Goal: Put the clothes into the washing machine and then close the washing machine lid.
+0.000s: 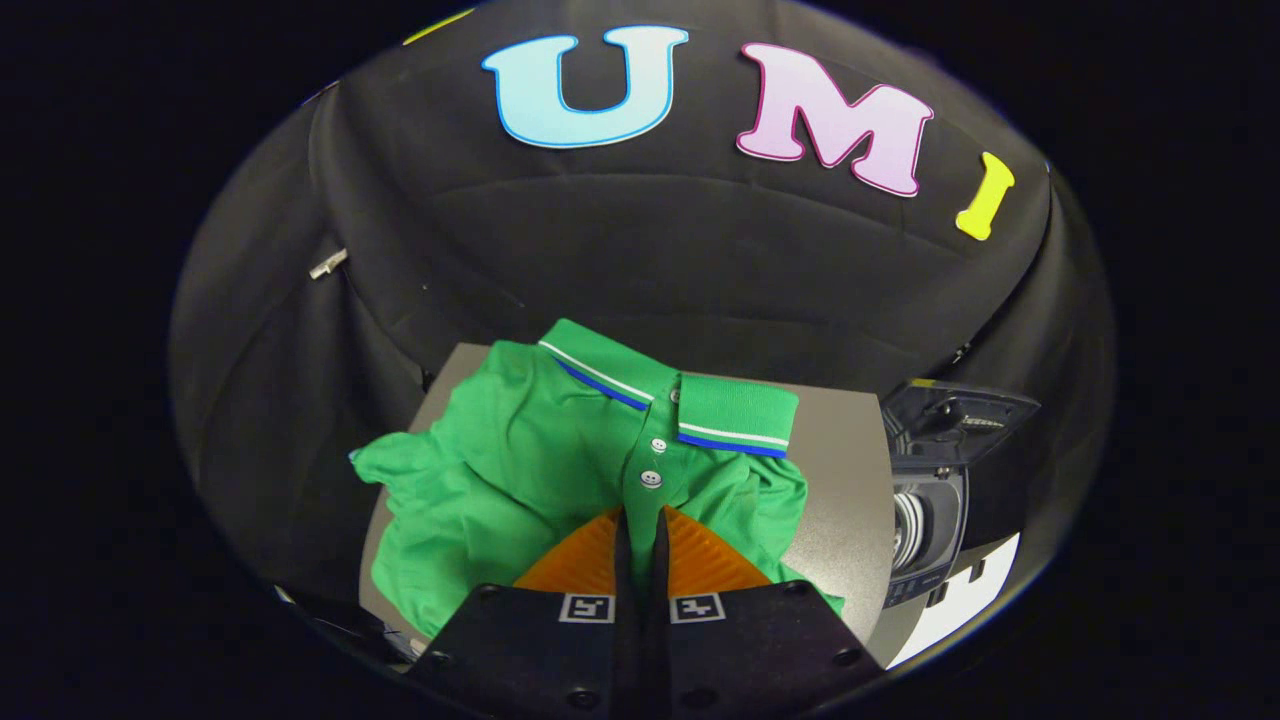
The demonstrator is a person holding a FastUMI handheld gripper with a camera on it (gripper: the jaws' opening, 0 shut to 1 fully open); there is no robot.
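Backdrop: black cloth wall (640, 250) curving round the whole booth, creased, with a small pale clip-like piece (328, 264) on it off to the left.
Bench: grey top (850, 470), most of it under cloth, a bare strip showing on the right side.
Shirt: green polo shirt (500, 470) spread rumpled over the bench, collar (735, 410) at the far end with white and blue striping along its edge, two white buttons on the placket running straight toward the fingers, one sleeve spilling off the bench's left edge.
Fingers: gripper (641, 525) low over the shirt, fingers drawn close with just a thin dark slit between them, tips right at the placket below the lower button; whether any fabric is pinched in that slit, I cannot tell from here.
Washing machine: small washing machine (925, 520) just beside the bench's right edge, its dark lid (960, 410) tilted up and open, pale ribbed drum visible inside.
Gap: shirt and machine apart, bare bench between them.
Floor: white patch (960, 600) below the machine.
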